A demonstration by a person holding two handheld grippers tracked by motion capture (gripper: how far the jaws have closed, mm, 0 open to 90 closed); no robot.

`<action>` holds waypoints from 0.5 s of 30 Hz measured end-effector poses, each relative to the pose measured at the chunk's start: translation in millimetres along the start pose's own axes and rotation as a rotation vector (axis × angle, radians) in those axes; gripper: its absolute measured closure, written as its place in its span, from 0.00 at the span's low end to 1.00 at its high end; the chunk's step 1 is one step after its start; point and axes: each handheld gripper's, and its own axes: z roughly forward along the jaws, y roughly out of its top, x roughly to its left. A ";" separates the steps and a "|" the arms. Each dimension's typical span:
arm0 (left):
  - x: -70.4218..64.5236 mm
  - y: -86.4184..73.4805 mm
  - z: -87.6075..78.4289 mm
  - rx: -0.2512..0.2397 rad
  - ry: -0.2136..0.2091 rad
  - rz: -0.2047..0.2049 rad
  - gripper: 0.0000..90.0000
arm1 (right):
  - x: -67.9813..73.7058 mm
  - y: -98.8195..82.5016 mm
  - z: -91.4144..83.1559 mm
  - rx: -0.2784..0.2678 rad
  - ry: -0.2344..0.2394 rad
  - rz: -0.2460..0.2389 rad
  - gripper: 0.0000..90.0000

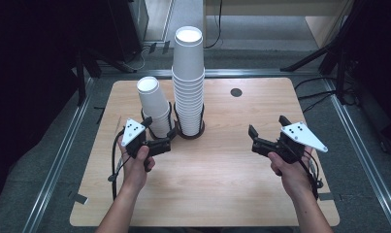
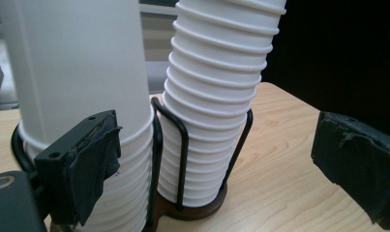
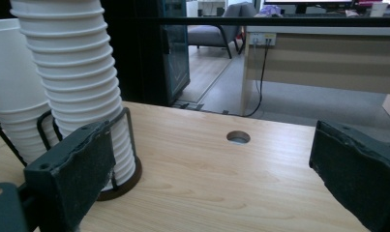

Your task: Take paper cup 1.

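Your left gripper [image 1: 156, 131] sits with jaws wide apart, nothing between them, just beside the shorter stack of white paper cups [image 1: 154, 106]; your right gripper [image 1: 268, 132] is equally open, well apart over the light wooden table [image 1: 222, 184]. The tall ribbed stack of white paper cups [image 1: 188, 77] stands upright in its black wire holder [image 1: 189, 132], mouth downward. The shorter stack tilts slightly left.

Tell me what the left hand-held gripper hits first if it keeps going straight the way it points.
Probably the short cup stack. The left hand-held gripper points at the two stacks, jaws open. In its own view one pad already overlaps the short stack's base, with the tall stack between the jaws farther on. Depth is hard to judge.
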 end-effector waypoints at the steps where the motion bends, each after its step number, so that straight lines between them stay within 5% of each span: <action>1: 0.0 0.0 0.0 0.000 0.000 0.000 0.04 | 0.0 0.0 0.0 0.000 0.000 0.000 0.03; 7: -8.1 6.1 10.1 0.003 0.005 0.029 0.04 | 12.8 13.7 8.6 0.021 0.074 -0.007 0.03; 15: -13.1 14.4 21.7 -0.014 0.022 0.034 0.04 | 26.7 28.6 14.6 0.006 0.100 -0.018 0.03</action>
